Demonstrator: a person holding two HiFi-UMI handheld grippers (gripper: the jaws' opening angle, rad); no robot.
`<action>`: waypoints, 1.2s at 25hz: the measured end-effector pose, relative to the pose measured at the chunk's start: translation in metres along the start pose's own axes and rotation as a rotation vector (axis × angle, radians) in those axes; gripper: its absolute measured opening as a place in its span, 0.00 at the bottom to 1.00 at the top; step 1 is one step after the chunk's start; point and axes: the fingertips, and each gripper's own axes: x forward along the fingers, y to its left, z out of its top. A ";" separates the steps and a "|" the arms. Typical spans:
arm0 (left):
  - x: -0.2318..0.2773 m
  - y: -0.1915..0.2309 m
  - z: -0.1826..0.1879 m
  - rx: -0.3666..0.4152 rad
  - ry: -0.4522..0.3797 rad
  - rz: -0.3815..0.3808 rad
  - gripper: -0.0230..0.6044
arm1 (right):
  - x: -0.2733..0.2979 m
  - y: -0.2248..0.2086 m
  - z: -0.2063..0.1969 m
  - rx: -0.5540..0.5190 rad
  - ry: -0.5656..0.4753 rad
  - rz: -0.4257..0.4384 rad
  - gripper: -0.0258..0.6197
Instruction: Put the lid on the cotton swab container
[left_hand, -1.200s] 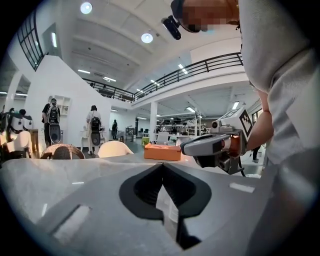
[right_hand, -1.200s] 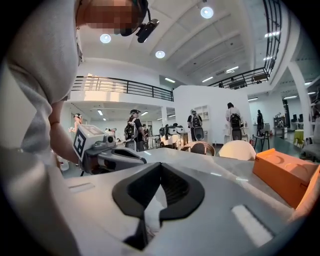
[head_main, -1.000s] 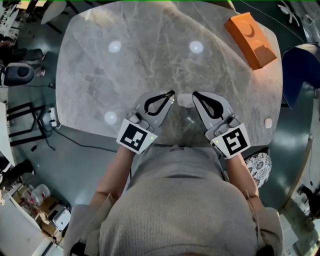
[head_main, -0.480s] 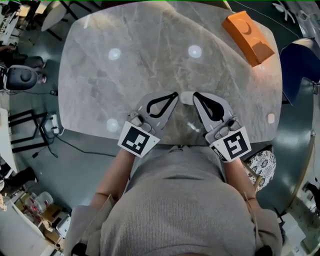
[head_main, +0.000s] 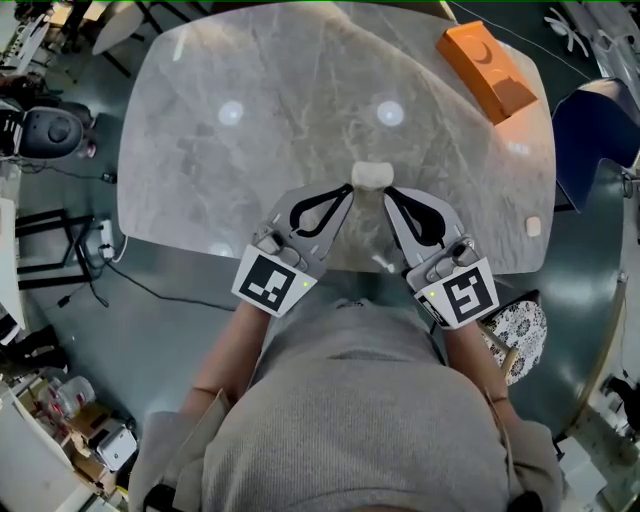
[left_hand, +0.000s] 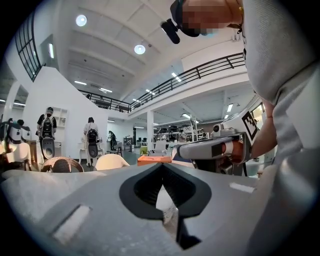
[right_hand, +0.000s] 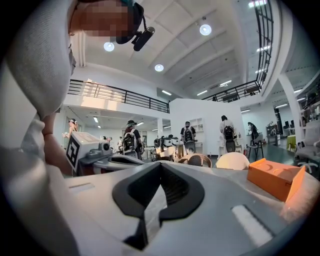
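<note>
Each gripper has a cube with a black and white square marker on it. The left gripper (head_main: 347, 189) and the right gripper (head_main: 389, 194) are both closed tight and hold nothing. The small whitish cotton swab container (head_main: 371, 176) sits on the grey stone table (head_main: 250, 170), just past their tips and between them. I cannot tell what is inside it. An orange box (head_main: 484, 66) lies at the far right corner, well apart. A tiny white thing (head_main: 533, 226) lies near the table's right edge.

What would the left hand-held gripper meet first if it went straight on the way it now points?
Probably the small whitish container just ahead of the left hand-held gripper; depth is unclear.
</note>
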 end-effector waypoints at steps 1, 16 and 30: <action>-0.001 -0.007 0.001 -0.001 -0.002 0.005 0.03 | -0.006 0.003 0.001 0.001 -0.005 0.000 0.04; -0.044 -0.107 0.019 -0.010 -0.051 0.109 0.03 | -0.102 0.062 0.009 -0.012 -0.048 0.037 0.04; -0.079 -0.187 0.052 0.003 -0.123 0.145 0.03 | -0.174 0.120 0.026 -0.037 -0.091 0.052 0.04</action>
